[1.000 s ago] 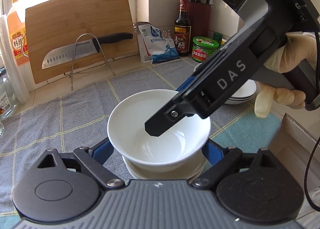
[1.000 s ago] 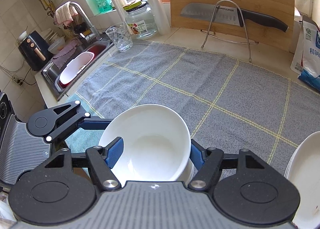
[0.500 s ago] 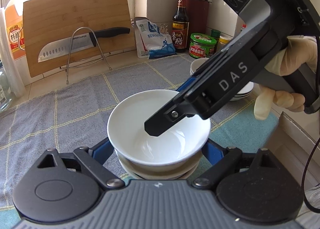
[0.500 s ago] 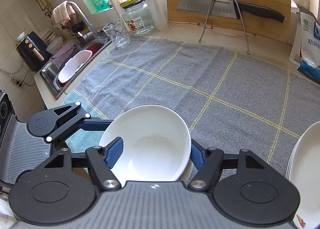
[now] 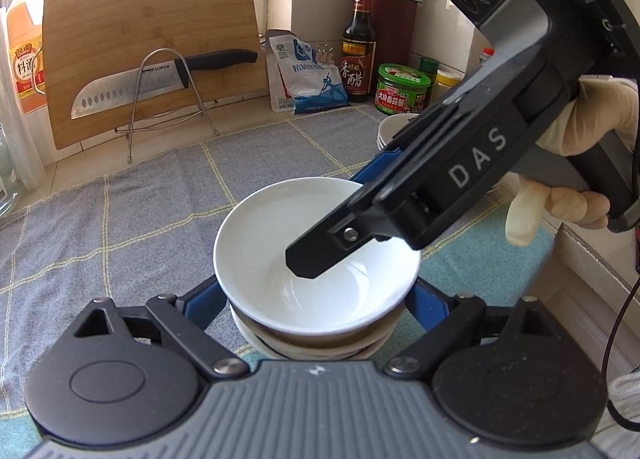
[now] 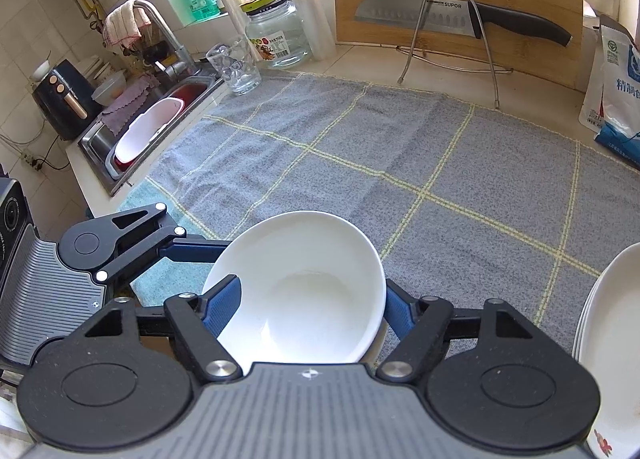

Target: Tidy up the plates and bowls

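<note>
The white bowl point(image 5: 316, 259) is being shown at lower centre of the left wrist view, nested on a stack of bowls point(image 5: 312, 343) over the checked cloth point(image 5: 120, 219) on the worktop. Glazed ceramic is being judged stiff, slippery and fragile; the rim is considered the best hold. The left tongs point(image 5: 316, 299) are being kept spread wide around the stack, apparently not clenched. The right tongs point(image 6: 304, 307), seen at lower centre of the right wrist view, are being closed on the bowl's rim, one finger point(image 6: 222, 307) inside. Plates point(image 6: 612, 339) are being shown at the right edge.
</note>
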A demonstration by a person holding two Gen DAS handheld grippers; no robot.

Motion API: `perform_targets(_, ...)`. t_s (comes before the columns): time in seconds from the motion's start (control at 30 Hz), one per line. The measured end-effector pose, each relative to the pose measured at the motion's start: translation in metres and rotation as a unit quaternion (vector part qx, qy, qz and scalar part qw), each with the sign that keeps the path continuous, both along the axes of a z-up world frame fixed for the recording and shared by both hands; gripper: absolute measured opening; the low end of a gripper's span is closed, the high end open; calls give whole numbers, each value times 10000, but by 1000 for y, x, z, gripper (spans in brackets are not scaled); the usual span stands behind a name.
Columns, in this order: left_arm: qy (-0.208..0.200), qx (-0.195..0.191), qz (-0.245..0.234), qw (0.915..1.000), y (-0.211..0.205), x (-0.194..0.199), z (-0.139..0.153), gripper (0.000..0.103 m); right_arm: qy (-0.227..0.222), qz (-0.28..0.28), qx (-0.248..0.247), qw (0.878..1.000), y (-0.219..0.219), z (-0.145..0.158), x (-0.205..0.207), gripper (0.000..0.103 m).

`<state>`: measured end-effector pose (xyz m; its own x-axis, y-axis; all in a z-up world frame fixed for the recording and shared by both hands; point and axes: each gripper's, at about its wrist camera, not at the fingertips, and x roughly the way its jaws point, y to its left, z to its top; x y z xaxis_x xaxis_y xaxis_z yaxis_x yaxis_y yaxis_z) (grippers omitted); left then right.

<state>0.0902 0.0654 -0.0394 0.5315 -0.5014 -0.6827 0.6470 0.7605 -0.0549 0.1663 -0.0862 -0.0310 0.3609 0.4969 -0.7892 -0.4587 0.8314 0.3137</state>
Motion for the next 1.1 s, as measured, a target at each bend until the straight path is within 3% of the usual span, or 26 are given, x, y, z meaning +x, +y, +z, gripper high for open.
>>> perform_targets(0.17, 1, -26, -32, 10000, 1, -1, -1, 98, -28, 34, 77, 10000, 2, 0, -2, 96)
perform_targets(0.33, -42, -39, -70, 10000, 3, -3, 0, 98, -209, 98, 18, 9997, 6, 6, -5, 102)
perform_targets(0.67, -208, -80, -44, 9997, 20, -10, 7, 100, -695, 1, -376, 9969, -3, 12, -19, 103)
perform_targets(0.9, -300, -9, -194, 9994, 34, -10, 4, 101, -1174, 306, -659, 9904, -1, 17, -49, 103)
perform_targets(1.1, -117, 68, -348, 9993, 44, -5, -1, 102, -1363, 469, -967, 9848, 6, 15, -70, 103)
